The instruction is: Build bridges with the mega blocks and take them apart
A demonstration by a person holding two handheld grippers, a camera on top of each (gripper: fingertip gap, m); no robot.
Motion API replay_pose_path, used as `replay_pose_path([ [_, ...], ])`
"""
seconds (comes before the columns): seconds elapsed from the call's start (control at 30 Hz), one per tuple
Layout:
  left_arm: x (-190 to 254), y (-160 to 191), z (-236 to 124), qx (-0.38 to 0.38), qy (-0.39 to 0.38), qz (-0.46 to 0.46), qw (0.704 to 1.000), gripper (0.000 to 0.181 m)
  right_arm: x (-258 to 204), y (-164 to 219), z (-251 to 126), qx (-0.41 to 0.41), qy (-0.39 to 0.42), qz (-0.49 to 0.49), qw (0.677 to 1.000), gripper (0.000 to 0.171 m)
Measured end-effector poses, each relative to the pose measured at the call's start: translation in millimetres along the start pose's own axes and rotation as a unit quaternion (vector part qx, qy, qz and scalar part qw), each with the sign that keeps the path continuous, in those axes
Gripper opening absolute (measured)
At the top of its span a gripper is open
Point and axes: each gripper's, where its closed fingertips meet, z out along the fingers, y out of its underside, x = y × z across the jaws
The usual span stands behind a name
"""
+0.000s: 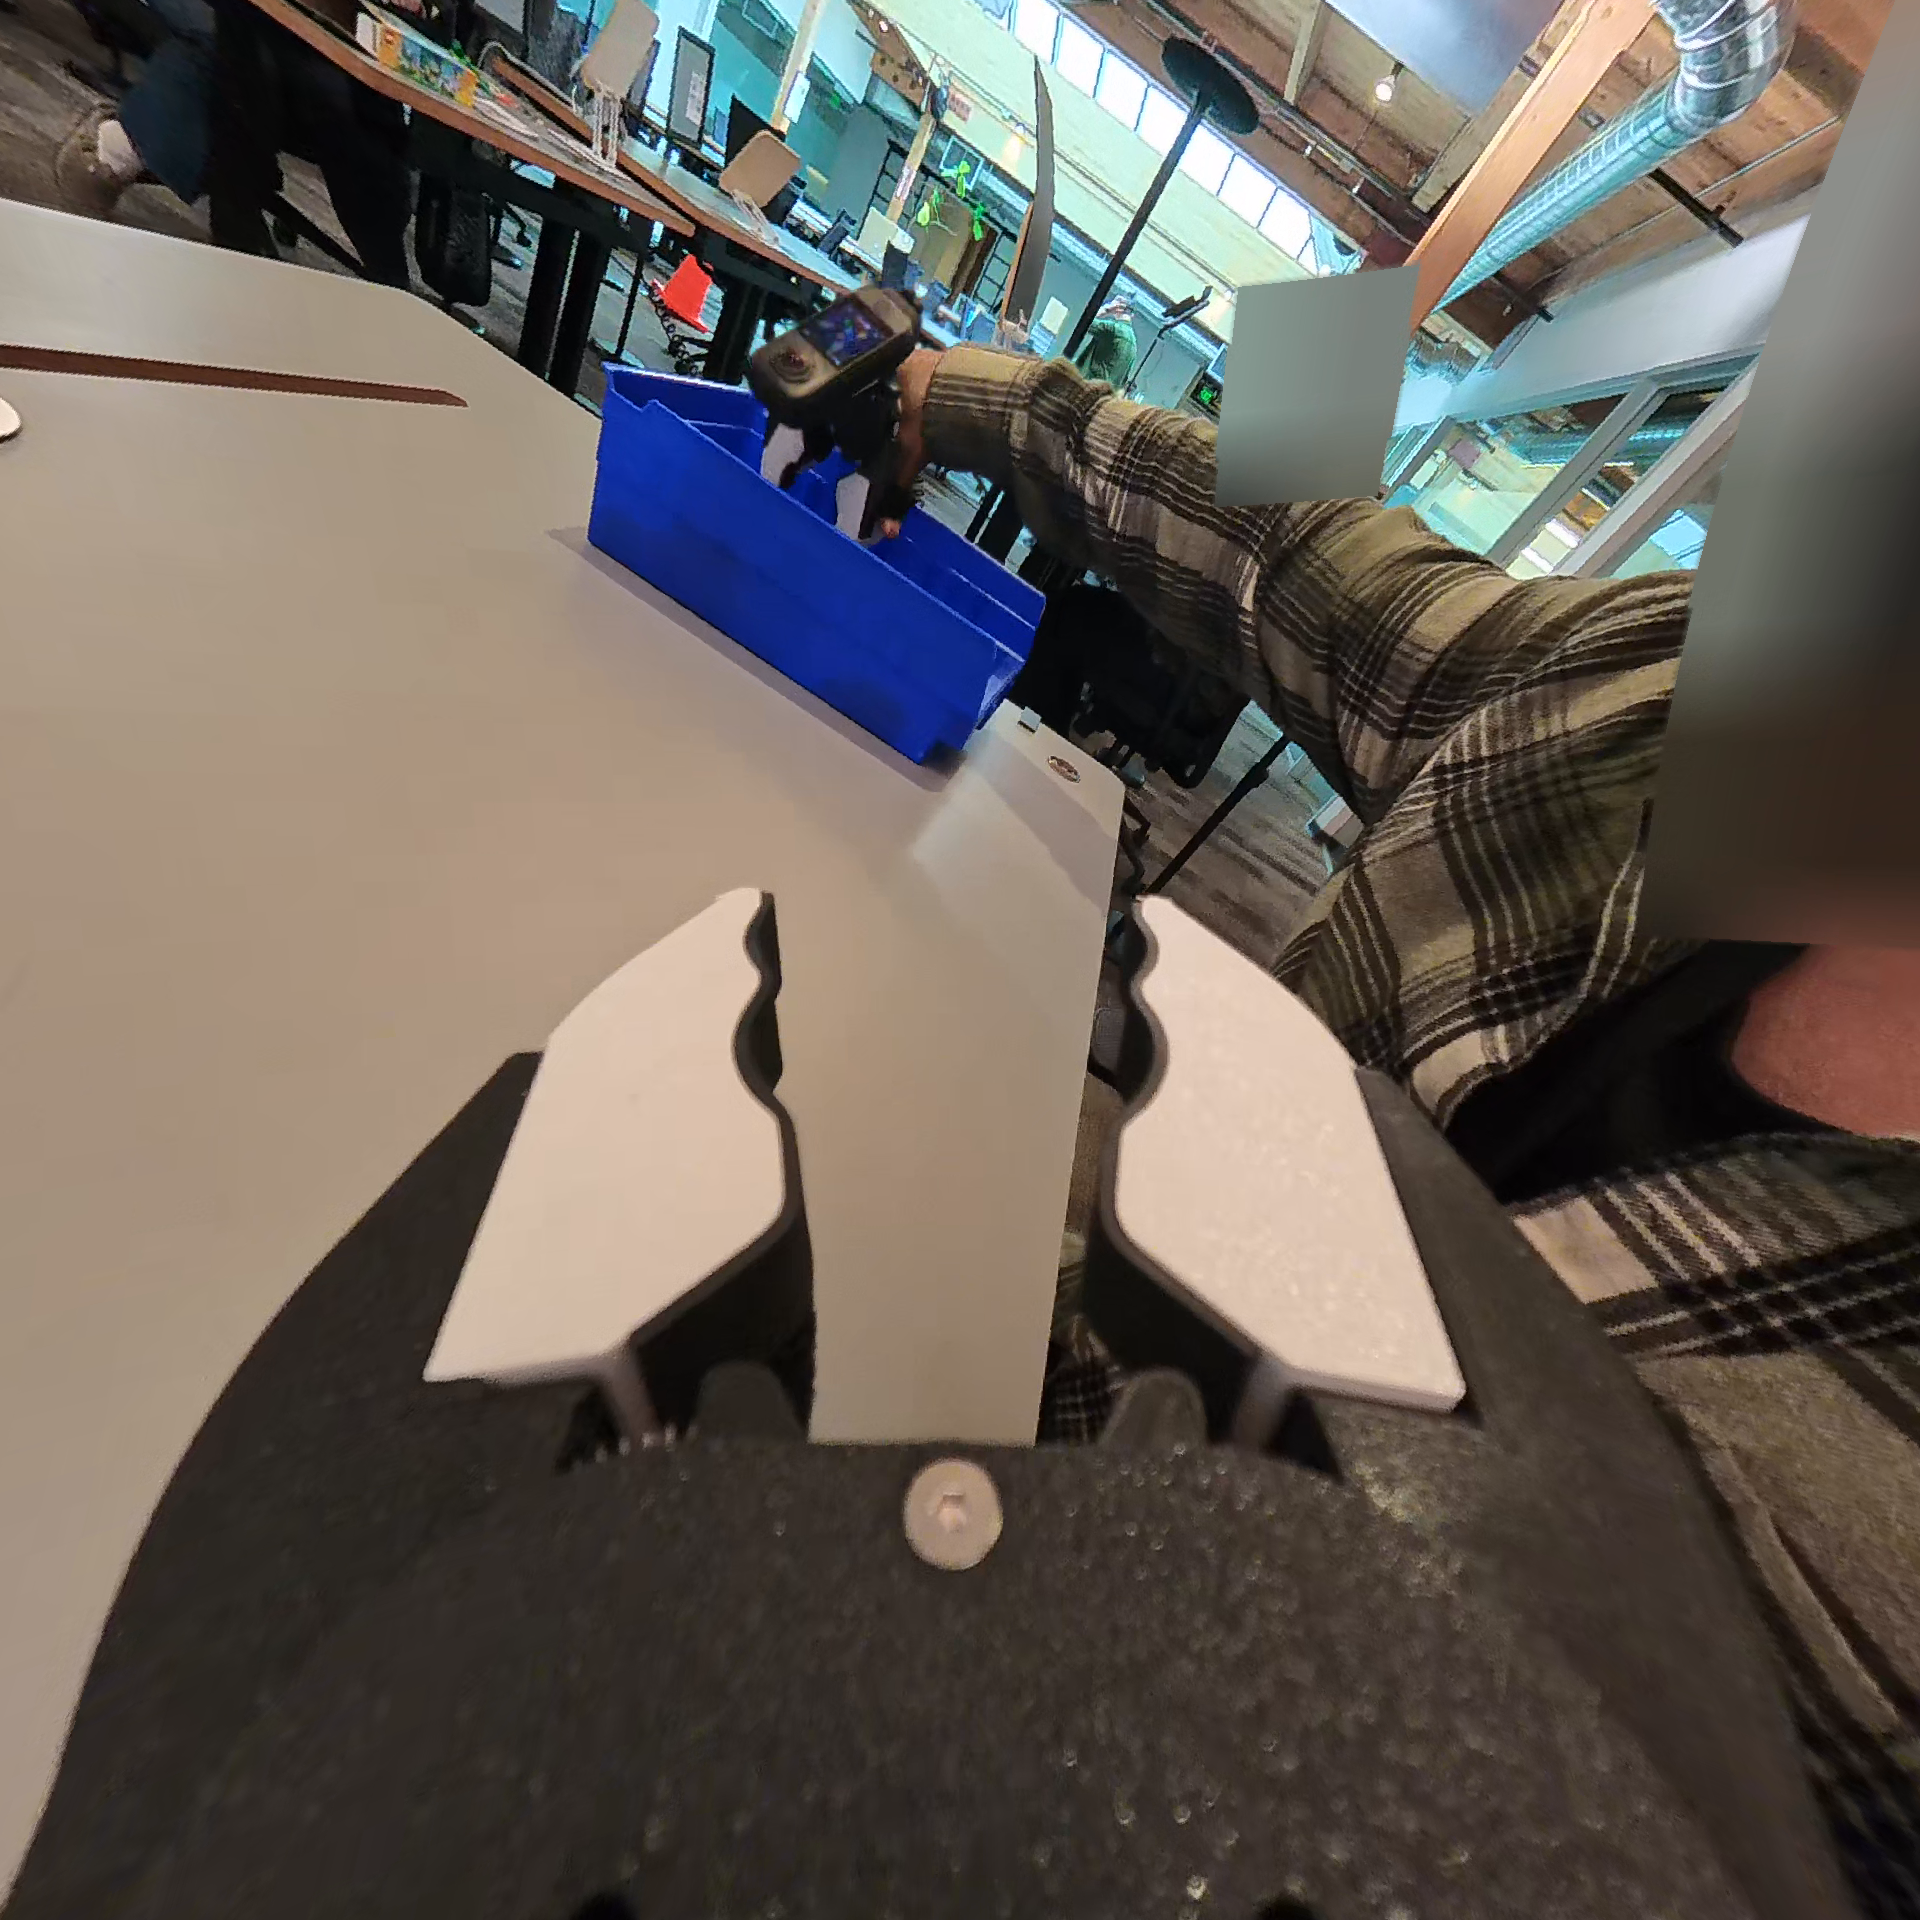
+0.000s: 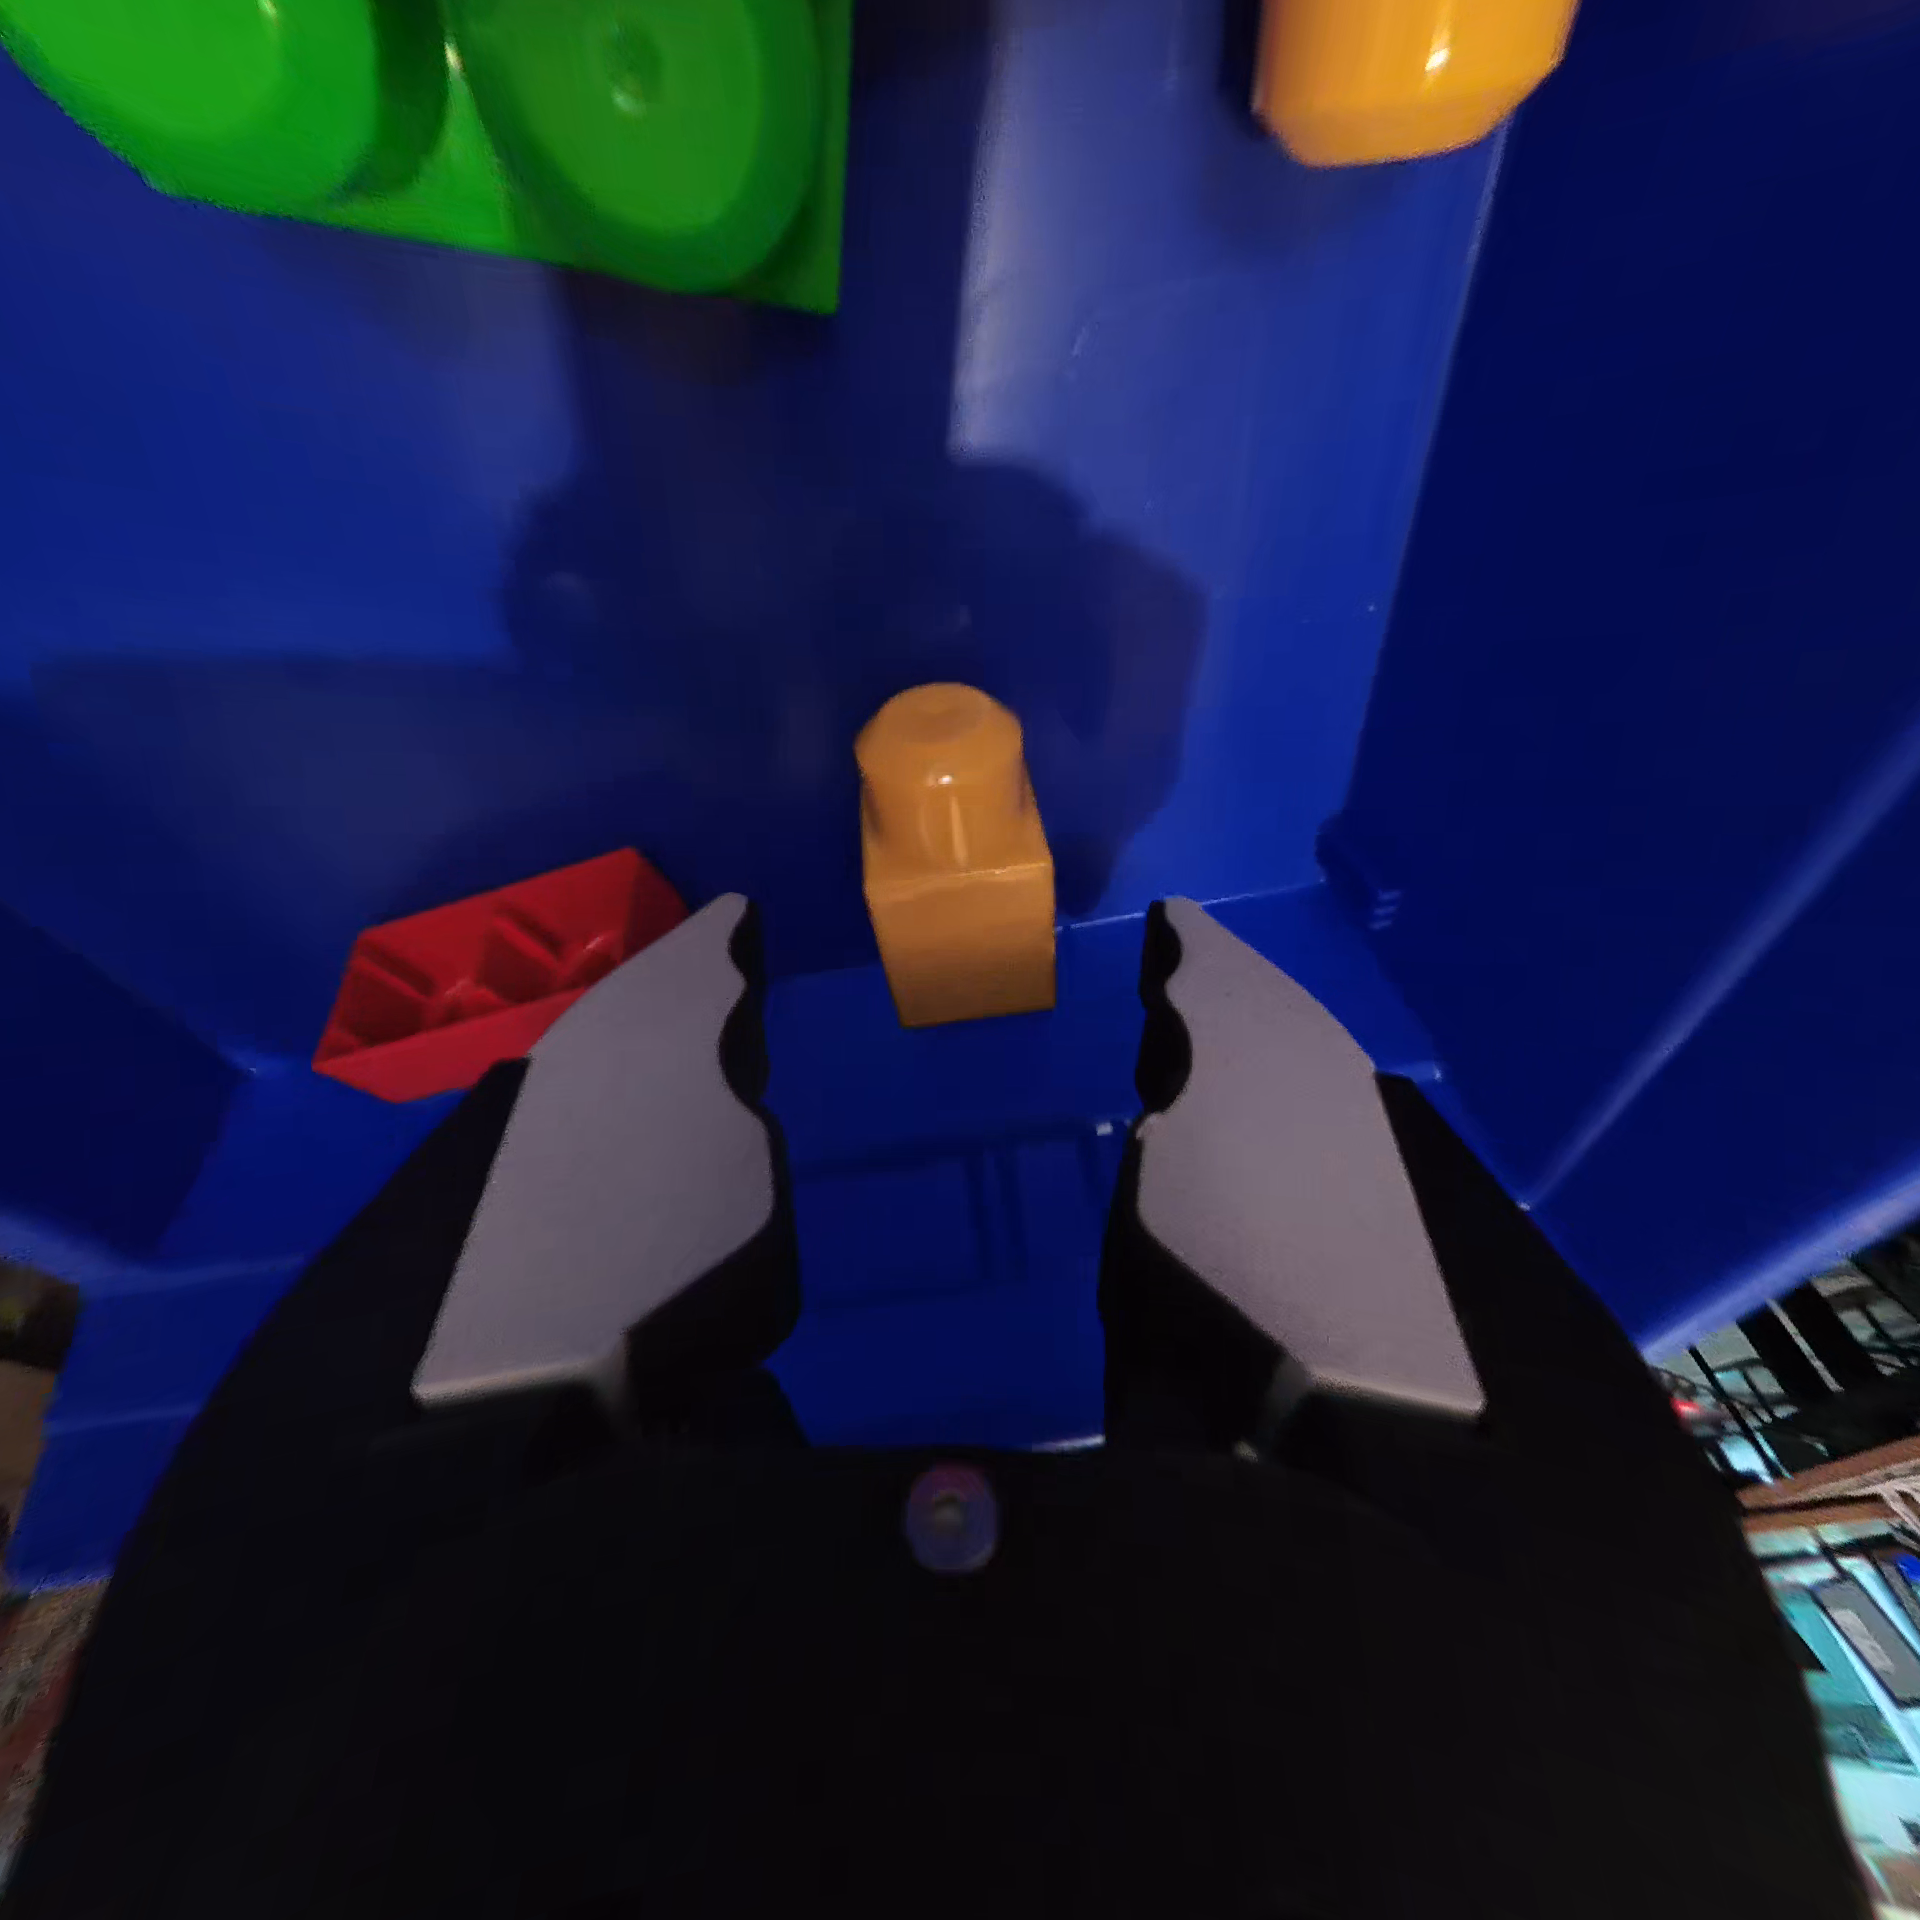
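Note:
My right gripper [image 2: 948,914] is open inside the blue bin [image 2: 1558,623]. A small orange one-stud block [image 2: 956,883] lies just ahead of its fingertips, between them, untouched. A red block [image 2: 488,977] lies hollow side up to the left. A green two-stud block [image 2: 468,135] and a second orange block [image 2: 1392,73] lie farther in. My left gripper [image 1: 956,914] is open and empty over the grey table [image 1: 312,727], near its right edge. In the left wrist view the blue bin [image 1: 790,582] stands ahead, with the right gripper [image 1: 831,488] reaching into it.
A person's plaid sleeve [image 1: 1351,644] stretches from the right to the bin. The table's right edge [image 1: 1091,987] runs between my left fingers. Desks, chairs and a black pole stand in the background.

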Motion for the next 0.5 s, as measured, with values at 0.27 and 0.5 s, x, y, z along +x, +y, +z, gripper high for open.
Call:
replay_pose_path([
  [0.27, -2.5, 1.9, 1.8, -0.002, -0.003, -0.006, 1.0, 0.063, 3.2, 10.7, 17.1, -0.064, 0.001, 0.003, 0.998, 0.037],
  [0.5, -7.6, 0.0, -1.5, 0.011, -0.006, -0.01, 1.0, 0.063, -3.7, 0.3, -30.5, 0.004, 0.012, 0.087, 0.996, 0.037],
])
